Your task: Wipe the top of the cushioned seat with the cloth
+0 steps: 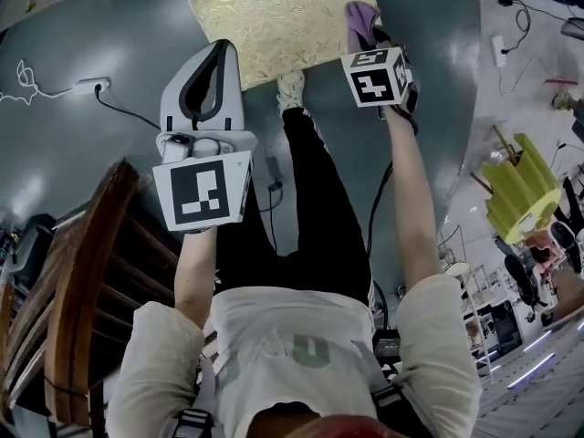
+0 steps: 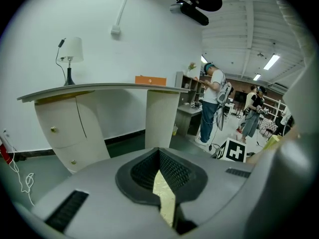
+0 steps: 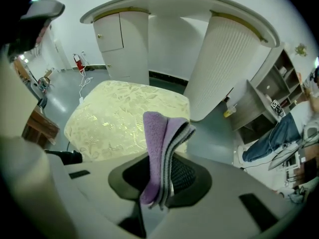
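Observation:
The cushioned seat (image 1: 283, 16), covered in pale gold patterned fabric, lies on the grey floor at the top of the head view. My right gripper (image 1: 372, 36) hangs over its right edge, shut on a folded purple cloth (image 1: 359, 18). In the right gripper view the cloth (image 3: 160, 138) sticks up from between the jaws of the right gripper (image 3: 159, 183), with the seat (image 3: 119, 118) below and beyond. My left gripper (image 1: 222, 51) is held near the seat's front left corner, shut and holding nothing. The left gripper (image 2: 162, 183) shows only a sliver of seat (image 2: 164, 195) through its jaws.
A white curved desk (image 3: 189, 14) stands just behind the seat, with a lamp (image 2: 72, 51) on it. The person's shoe (image 1: 290, 89) rests at the seat's front edge. A wooden chair (image 1: 82, 281) is at the left, a power strip (image 1: 91, 86) on the floor, a yellow stool (image 1: 520, 190) at the right. People (image 2: 212, 103) stand far off.

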The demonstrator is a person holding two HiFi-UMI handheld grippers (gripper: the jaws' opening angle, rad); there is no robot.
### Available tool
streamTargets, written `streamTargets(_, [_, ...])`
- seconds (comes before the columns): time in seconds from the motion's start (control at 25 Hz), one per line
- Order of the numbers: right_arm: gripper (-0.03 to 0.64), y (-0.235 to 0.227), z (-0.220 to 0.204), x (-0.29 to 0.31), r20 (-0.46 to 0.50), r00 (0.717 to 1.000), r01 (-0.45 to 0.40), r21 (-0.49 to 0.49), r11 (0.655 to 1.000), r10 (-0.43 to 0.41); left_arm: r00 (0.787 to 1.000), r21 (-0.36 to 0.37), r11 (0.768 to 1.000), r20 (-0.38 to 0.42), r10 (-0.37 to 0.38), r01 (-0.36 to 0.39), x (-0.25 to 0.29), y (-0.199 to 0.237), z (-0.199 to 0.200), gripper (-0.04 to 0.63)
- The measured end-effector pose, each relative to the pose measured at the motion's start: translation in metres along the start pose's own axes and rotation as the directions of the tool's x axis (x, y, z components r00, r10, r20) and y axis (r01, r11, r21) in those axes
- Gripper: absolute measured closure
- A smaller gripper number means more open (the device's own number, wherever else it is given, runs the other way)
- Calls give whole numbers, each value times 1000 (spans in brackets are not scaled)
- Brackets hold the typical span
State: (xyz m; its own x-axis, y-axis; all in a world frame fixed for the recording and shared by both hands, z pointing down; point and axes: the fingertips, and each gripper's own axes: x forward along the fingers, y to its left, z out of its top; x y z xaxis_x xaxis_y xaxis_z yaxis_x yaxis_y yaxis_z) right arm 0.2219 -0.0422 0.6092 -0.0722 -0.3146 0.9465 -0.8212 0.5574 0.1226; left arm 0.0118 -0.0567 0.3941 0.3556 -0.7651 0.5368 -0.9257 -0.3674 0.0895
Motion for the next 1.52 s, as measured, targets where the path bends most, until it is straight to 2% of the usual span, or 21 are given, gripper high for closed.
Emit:
streamTargets(0.2, [529, -32, -13, 2, -3, 998, 61, -40, 997, -61, 999, 26, 999, -12, -29, 30, 7, -28, 2, 603])
streamTargets(0.36, [529, -49, -21, 3, -8, 995, 103, -22, 994, -103, 998, 21, 998, -21, -58, 58, 10, -41, -3, 603])
streamTargets(0.76, [529, -73, -39, 16, -60, 984, 172, 37, 984, -170, 997, 40, 997, -38, -63, 64, 2, -35, -7, 603])
streamTargets(1.0, [528, -70, -26, 0, -30, 984, 177, 36, 983, -176, 997, 55, 996, -28, -75, 76, -3, -36, -2, 603])
streamTargets(1.2, [528, -66, 9, -69, 53, 979, 187, 168, 968, -198, 996, 81, 994, 38, -78, 75, -20, -34, 44, 603])
streamTargets(1.28, [528, -64, 25, -116, 89, 970, 200, 247, 948, -227, 996, 85, 993, 22, -85, 83, -32, -33, 65, 603])
streamTargets(1.4, [528, -57, 69, -204, 183, 942, 188, 401, 896, -280, 994, 118, 989, 45, -100, 94, -56, -24, 118, 603])
streamTargets(1.52, [528, -37, 103, -299, 299, 910, 87, 540, 837, -287, 989, 142, 982, 57, -137, 128, -87, -28, 168, 603])
